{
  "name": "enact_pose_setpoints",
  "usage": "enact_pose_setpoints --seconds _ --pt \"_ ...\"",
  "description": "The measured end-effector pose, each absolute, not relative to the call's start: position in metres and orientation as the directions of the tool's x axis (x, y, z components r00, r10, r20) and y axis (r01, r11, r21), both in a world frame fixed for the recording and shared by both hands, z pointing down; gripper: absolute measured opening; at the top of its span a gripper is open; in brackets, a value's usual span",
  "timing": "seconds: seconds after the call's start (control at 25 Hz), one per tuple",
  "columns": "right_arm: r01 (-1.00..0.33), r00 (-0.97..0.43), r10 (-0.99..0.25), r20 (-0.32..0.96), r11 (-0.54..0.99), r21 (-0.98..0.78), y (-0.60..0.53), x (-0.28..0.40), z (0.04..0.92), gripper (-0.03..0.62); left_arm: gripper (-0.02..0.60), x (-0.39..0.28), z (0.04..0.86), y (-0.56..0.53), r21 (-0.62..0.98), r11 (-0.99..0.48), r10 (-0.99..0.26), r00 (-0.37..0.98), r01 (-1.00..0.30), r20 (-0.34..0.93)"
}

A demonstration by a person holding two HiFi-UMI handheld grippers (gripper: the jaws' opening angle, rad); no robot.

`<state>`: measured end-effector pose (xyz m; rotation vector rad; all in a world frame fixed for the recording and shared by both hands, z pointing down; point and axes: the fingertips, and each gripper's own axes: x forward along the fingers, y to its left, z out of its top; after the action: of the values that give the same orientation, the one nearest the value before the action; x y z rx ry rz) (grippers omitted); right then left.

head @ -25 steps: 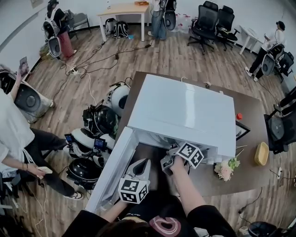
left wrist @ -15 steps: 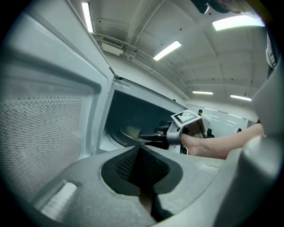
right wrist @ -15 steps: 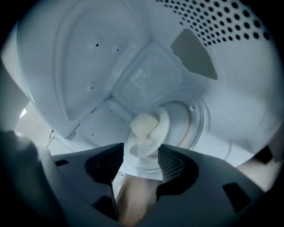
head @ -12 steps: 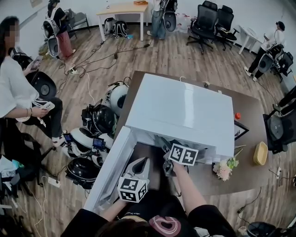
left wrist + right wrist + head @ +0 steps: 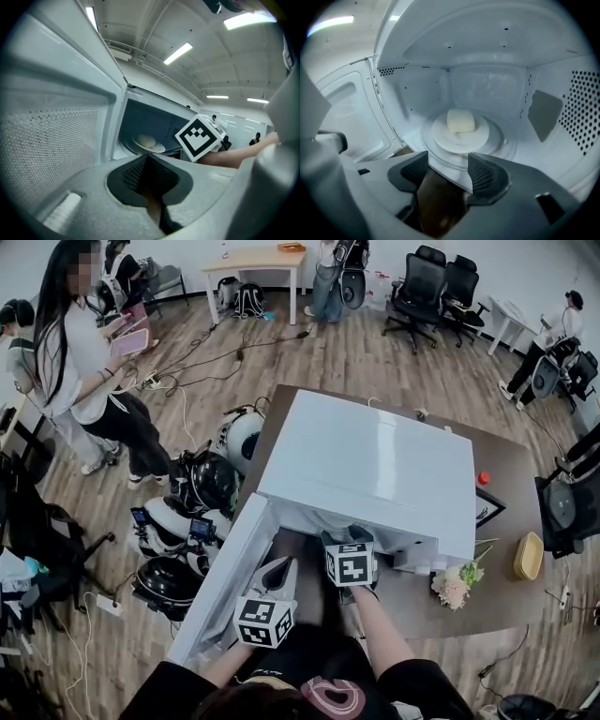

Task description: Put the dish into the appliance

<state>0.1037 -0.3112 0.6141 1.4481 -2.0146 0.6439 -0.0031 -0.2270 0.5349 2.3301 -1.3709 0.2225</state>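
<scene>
Right gripper view shows the dish (image 5: 459, 136) lying flat on the round tray (image 5: 506, 140) inside the microwave (image 5: 417, 89). The right gripper (image 5: 447, 164) has let go of it. Its jaws are opening wide with nothing pinched between them, and it has backed out a little. So I think the dish is in. The dish is round and faces up, so it has no long side. The left gripper (image 5: 149, 176) is closed and empty, beside the open door (image 5: 51, 140).

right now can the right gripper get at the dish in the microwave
Probably yes: the door is open, the right gripper is at the opening, jaws opening with nothing between them, and the dish lies straight ahead on the turntable, unobstructed.
</scene>
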Motion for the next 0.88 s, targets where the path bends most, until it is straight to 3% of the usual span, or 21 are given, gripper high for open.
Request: enact_pose_setpoints --seconds 0.64,0.88 --pt "-0.954 -0.26 -0.717 0.647 0.292 -0.06 -0.297 0.106 0.613 0.241 0.009 -0.002 0.536 -0.221 0.255 -0.441 -0.783 0.508 -0.861 0.36" --pt "-0.936 -0.352 -0.737 0.577 0.278 -0.217 -0.27 0.106 0.602 0.276 0.009 -0.005 0.539 -0.218 0.284 -0.436 -0.774 0.517 -0.854 0.366"
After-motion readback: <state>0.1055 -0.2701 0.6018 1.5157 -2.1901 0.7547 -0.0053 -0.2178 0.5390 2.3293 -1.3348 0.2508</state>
